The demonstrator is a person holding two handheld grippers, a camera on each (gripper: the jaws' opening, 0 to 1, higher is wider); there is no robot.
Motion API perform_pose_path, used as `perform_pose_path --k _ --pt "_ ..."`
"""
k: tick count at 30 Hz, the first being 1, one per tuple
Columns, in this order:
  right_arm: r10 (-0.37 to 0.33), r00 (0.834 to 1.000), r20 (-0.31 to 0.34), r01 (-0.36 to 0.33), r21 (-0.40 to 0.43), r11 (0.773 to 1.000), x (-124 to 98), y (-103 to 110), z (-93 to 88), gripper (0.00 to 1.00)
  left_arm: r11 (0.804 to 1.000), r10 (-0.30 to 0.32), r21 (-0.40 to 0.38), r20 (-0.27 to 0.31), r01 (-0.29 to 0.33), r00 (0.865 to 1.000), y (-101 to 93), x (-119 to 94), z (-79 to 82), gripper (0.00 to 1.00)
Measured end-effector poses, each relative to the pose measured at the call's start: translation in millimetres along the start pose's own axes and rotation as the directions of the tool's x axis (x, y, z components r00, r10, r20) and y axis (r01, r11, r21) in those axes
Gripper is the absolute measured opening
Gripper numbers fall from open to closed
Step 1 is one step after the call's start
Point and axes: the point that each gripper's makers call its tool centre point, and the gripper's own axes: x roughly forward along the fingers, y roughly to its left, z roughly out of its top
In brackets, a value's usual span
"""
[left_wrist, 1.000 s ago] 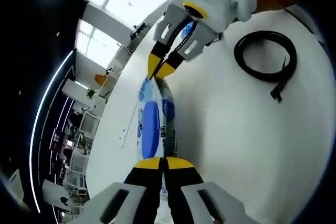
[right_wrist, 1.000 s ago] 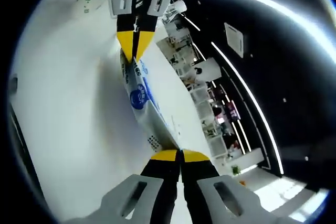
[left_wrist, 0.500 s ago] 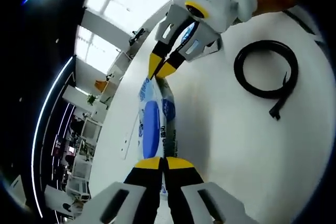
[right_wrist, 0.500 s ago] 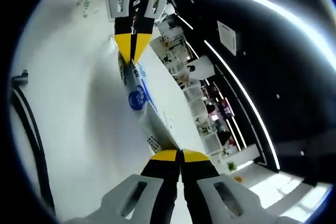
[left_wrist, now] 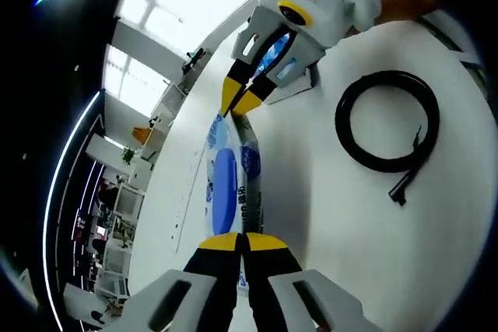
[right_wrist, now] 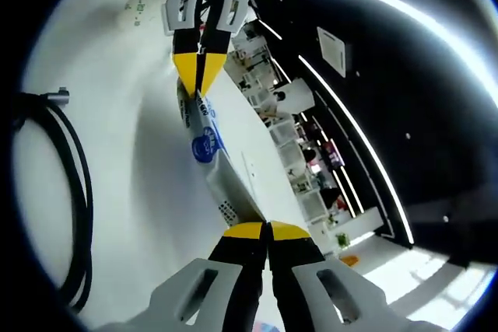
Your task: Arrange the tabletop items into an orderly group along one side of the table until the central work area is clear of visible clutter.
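White table [left_wrist: 327, 215], glossy top. A coiled black cable [left_wrist: 387, 131] lies flat on it, loose end with its plug trailing off the loop. Right gripper view: same table [right_wrist: 148, 215], cable [right_wrist: 66, 192] lying near that view's left edge. Can't tell whether the blue-and-white packet [left_wrist: 229, 180] touches the table.

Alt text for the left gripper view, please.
Two tongs hold a white and blue packet by its ends above a white table: the left tongs at the bottom, the right tongs at the top. A coiled black cable lies on the table.
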Motion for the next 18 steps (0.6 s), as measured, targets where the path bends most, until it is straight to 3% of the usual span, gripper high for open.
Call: perform_pose_path --k 18 --pt "-0.007 1.0 -0.011 0.007 0.021 1.0 -24 1 -9.3 0.0 0.999 -0.014 0.039 0.024 0.013 1.0 -11.8 3 15.8 0.0"
